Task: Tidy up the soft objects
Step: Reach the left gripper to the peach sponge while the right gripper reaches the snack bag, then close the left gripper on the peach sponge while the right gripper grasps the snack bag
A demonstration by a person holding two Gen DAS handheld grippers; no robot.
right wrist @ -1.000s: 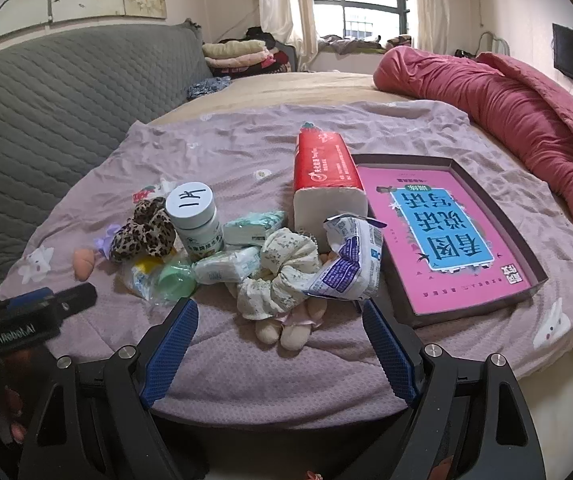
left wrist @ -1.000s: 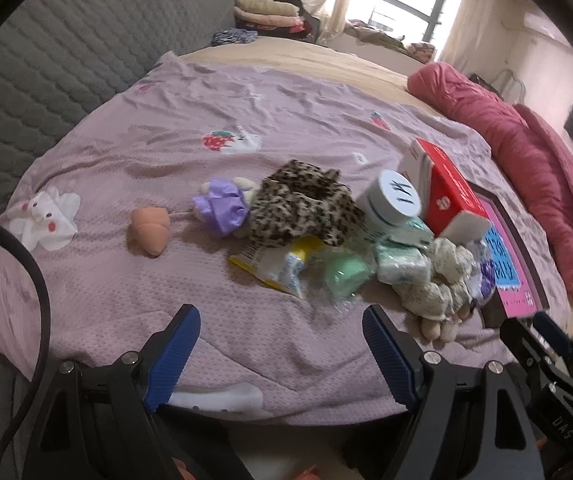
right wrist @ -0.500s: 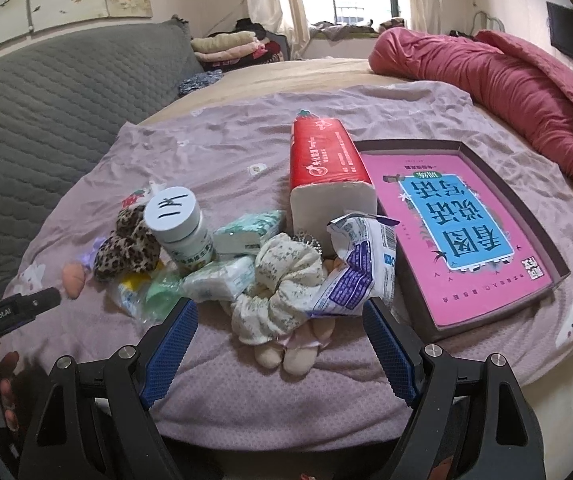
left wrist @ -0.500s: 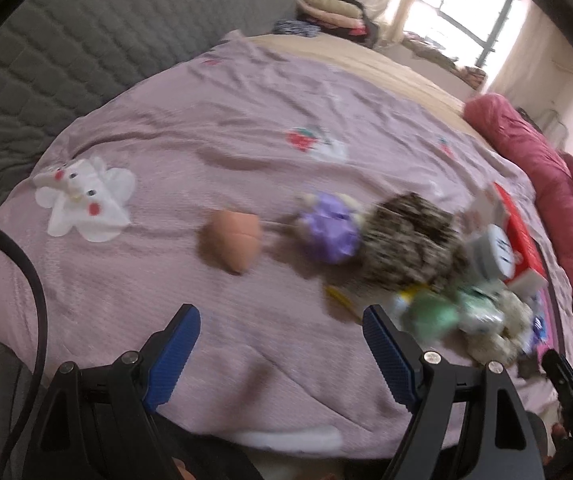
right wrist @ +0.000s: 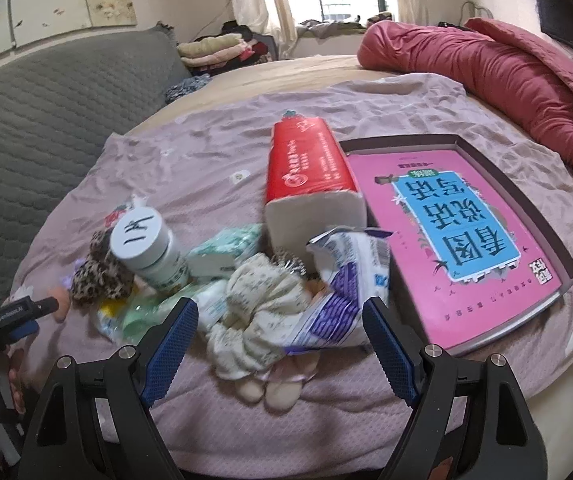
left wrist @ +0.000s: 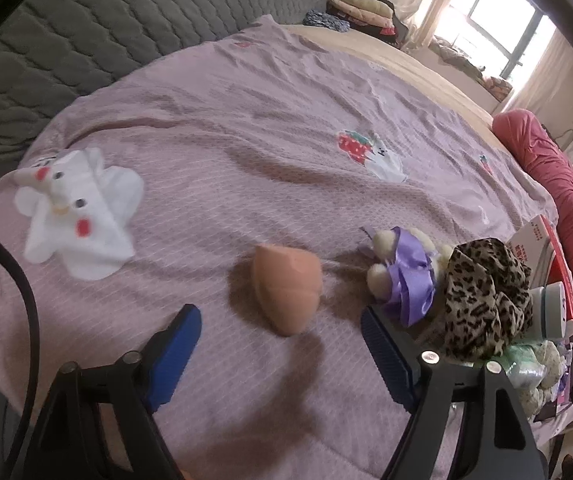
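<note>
Left wrist view: the left gripper (left wrist: 280,330) hangs low over the mauve bedspread (left wrist: 246,128), tilted down, with its blue pads spread wide and nothing between them. The peach makeup sponge (left wrist: 286,290) lies by itself on the cloth, just ahead of the gap between the pads and roughly centred in it. That lineup suggests the sponge is the piece being singled out; it sits apart from the heap, so it looks easy to reach without disturbing anything else. Just to its right lie a small plush doll in a purple dress (left wrist: 404,268) and, touching that, a leopard-print scrunchie (left wrist: 486,300), which begin the pile.

Right wrist view: the right gripper (right wrist: 280,332) is held level at the near edge of the bed, jaws wide apart and empty, facing the pile. Closest to it are a cream floral scrunchie (right wrist: 260,308) and a crumpled purple-and-white packet (right wrist: 346,292), overlapping each other. Behind them stand a white-lidded jar (right wrist: 148,248) and a red tissue pack (right wrist: 310,172). To the right, a shallow tray (right wrist: 518,196) holds a pink book, probably where items are meant to go, though that is a guess. The left gripper shows at the far left edge.
</note>
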